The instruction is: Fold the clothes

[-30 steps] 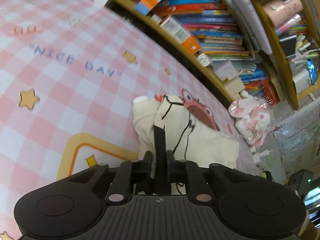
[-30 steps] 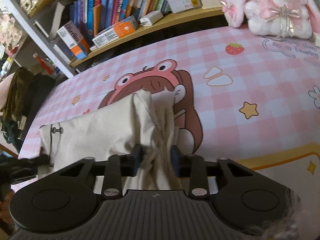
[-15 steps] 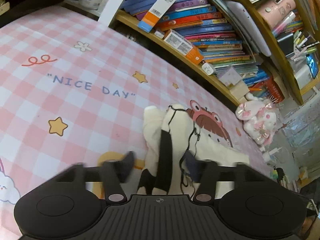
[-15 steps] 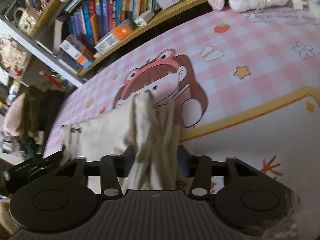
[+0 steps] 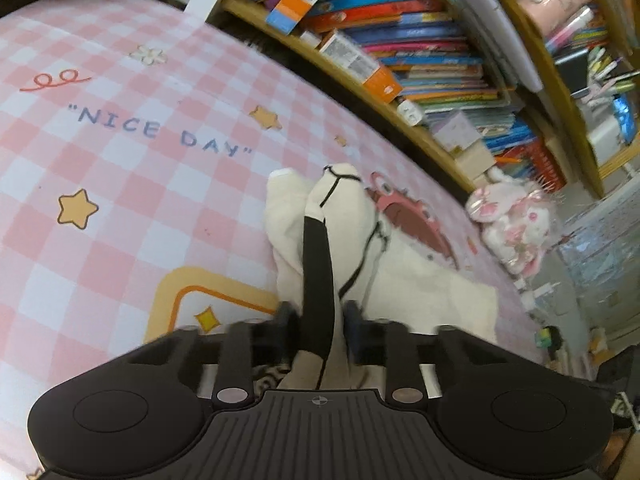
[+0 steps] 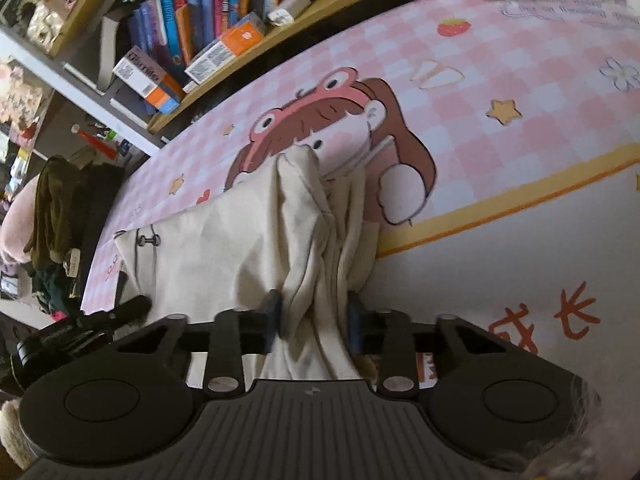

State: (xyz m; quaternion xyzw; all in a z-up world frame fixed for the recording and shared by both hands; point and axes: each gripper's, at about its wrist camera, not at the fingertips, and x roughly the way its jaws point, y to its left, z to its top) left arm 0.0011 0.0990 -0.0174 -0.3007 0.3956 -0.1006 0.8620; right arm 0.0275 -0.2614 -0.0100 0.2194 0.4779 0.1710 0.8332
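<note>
Between both tools' fingers, bunched cream garment [image 6: 248, 248] with black trim.

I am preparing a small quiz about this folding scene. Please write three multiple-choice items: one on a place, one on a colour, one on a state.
1. Where does the plush rabbit sit?
A. beside the bookshelf
B. on the garment
C. under the cloth

2. What colour is the garment?
A. blue
B. cream
C. green

3. How is the right gripper?
A. open, empty
B. shut on the garment
C. out of view

Key: 1 A, it lies at the shelf's foot; 2 B, cream fabric with black trim; 3 B, fabric bunches between its fingers.
</note>
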